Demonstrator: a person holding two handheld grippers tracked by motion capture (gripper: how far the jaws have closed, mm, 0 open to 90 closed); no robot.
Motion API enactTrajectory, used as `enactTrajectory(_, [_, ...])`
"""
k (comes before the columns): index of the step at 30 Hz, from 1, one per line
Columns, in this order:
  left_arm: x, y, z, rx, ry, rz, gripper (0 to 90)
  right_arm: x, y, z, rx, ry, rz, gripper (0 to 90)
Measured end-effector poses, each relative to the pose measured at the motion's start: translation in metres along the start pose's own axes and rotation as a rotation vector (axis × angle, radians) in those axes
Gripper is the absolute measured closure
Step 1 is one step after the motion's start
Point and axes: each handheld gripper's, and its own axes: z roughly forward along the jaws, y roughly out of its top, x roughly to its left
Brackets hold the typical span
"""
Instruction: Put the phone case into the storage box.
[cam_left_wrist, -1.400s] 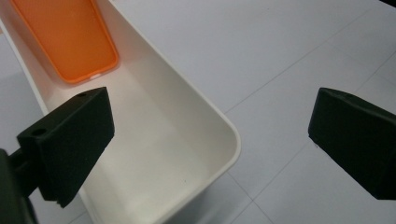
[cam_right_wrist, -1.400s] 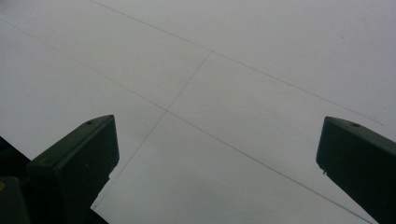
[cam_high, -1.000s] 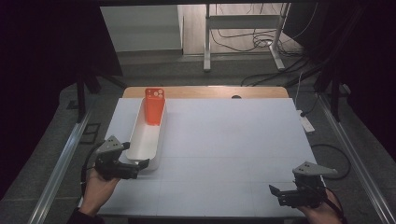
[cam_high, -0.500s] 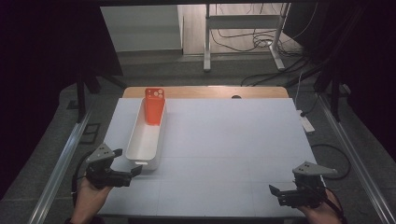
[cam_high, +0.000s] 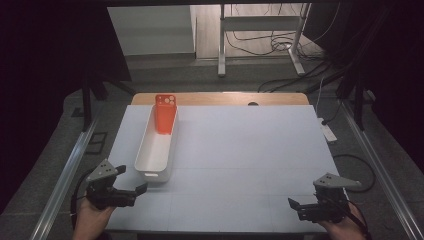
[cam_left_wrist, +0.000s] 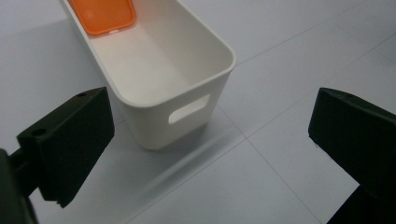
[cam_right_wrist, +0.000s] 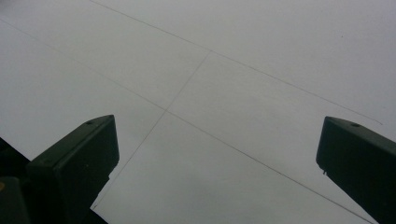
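A long white bin (cam_high: 156, 150) stands on the left part of the white table (cam_high: 240, 160). An orange phone case (cam_high: 165, 113) leans upright in the bin's far end. In the left gripper view the bin (cam_left_wrist: 159, 74) has a handle slot in its near wall, and the case (cam_left_wrist: 105, 16) lies at its far end. My left gripper (cam_high: 131, 186) is open at the table's front left, just short of the bin's near end, with nothing between its jaws. My right gripper (cam_high: 295, 205) is open at the front right over bare table.
A wooden board edge (cam_high: 220, 98) runs along the table's far side. Metal rails (cam_high: 65, 175) flank the table. Cables and a stand's legs (cam_high: 260, 55) lie on the floor beyond. The right gripper view looks down on plain white table (cam_right_wrist: 224, 93) with faint seam lines.
My left gripper has drawn back from the bin's near end toward the front left corner of the table. The right gripper has stayed put.
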Motion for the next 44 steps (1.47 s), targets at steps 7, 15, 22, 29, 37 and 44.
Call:
enactTrajectory(7, [0.000,-0.007,-0.005,0.011,0.012,-0.009,0.9,0.000,0.000,0.000,0.001,-0.001,0.000,0.0])
enactTrajectory(15, [-0.002,-0.014,-0.009,0.034,0.025,-0.008,0.9,0.000,0.000,0.000,0.001,-0.001,0.000,0.0])
enactTrajectory(22, [-0.005,-0.019,-0.010,0.067,0.045,0.004,0.8,0.000,0.000,0.000,0.003,-0.001,-0.001,0.0])
enactTrajectory(29, [-0.007,-0.024,-0.010,0.097,0.058,0.012,0.7,0.000,0.000,0.001,0.005,-0.001,-0.002,0.0])
enactTrajectory(37, [-0.009,-0.026,-0.008,0.124,0.073,0.022,0.7,0.001,0.000,0.001,0.006,0.000,-0.002,0.0])
enactTrajectory(44, [-0.007,-0.025,-0.006,0.131,0.069,0.005,1.0,0.001,0.000,0.001,0.010,0.000,-0.005,0.0])
